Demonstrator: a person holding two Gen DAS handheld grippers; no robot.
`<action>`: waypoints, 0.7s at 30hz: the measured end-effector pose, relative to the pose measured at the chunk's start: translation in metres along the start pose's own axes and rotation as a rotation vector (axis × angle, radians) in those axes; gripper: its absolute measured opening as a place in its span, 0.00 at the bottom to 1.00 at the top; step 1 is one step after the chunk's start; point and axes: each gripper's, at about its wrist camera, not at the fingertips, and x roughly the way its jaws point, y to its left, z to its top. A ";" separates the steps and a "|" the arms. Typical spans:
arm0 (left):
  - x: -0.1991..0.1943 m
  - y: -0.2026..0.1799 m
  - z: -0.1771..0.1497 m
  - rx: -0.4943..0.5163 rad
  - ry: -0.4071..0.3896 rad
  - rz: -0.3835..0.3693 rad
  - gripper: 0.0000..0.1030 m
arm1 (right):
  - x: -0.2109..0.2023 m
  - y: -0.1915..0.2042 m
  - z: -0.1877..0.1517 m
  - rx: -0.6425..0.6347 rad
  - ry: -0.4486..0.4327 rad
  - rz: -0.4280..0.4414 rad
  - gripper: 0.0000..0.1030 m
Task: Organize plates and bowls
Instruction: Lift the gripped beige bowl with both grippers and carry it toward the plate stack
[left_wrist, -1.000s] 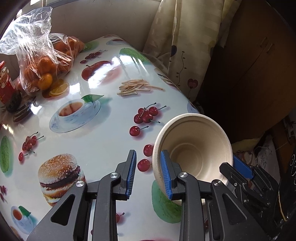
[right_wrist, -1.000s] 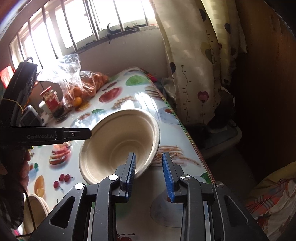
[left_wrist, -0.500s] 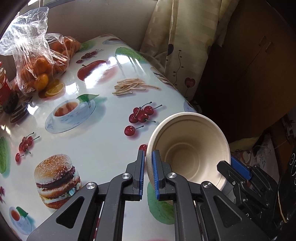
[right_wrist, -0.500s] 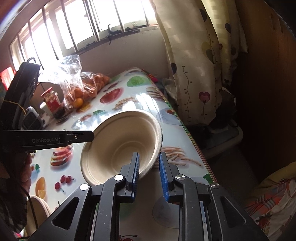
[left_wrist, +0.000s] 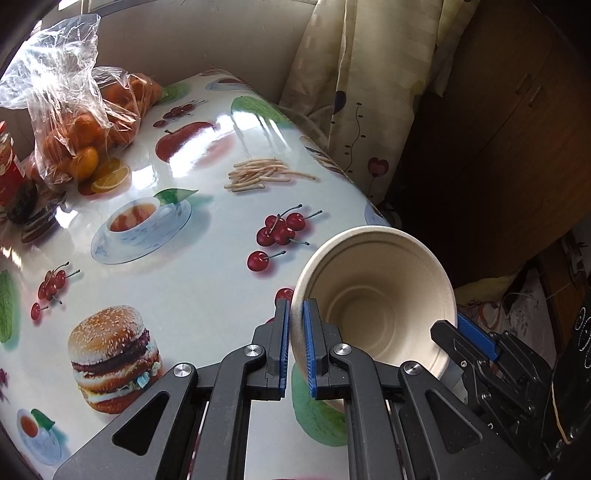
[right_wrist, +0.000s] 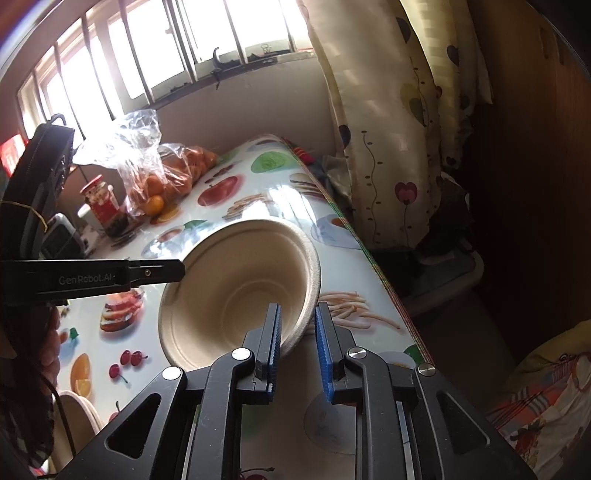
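A beige bowl (left_wrist: 376, 306) is held tilted above the table (left_wrist: 192, 280), near its edge by the curtain (left_wrist: 362, 92). Its rim is clenched on one side by the left gripper (left_wrist: 295, 347) and on the opposite side by the right gripper (right_wrist: 297, 347); both pairs of jaws have just been closing on it. A bag of oranges (left_wrist: 85, 122) is seen at the table's far end.

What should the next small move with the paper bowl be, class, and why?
Probably lift the bowl slowly with both tools together. The left tool and the right tool have just closed on opposite sides of its rim, and it sits tilted over the table. A second bowl waits near the table's near-left corner, perhaps for stacking.
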 end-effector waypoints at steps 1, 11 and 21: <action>-0.001 0.000 0.000 0.001 0.001 0.001 0.08 | 0.000 0.000 0.000 0.001 0.000 0.002 0.18; -0.015 0.000 -0.004 -0.007 -0.019 -0.006 0.08 | -0.012 0.002 -0.002 0.007 -0.014 0.019 0.18; -0.037 -0.002 -0.016 -0.007 -0.046 -0.012 0.08 | -0.035 0.012 -0.006 -0.002 -0.040 0.030 0.18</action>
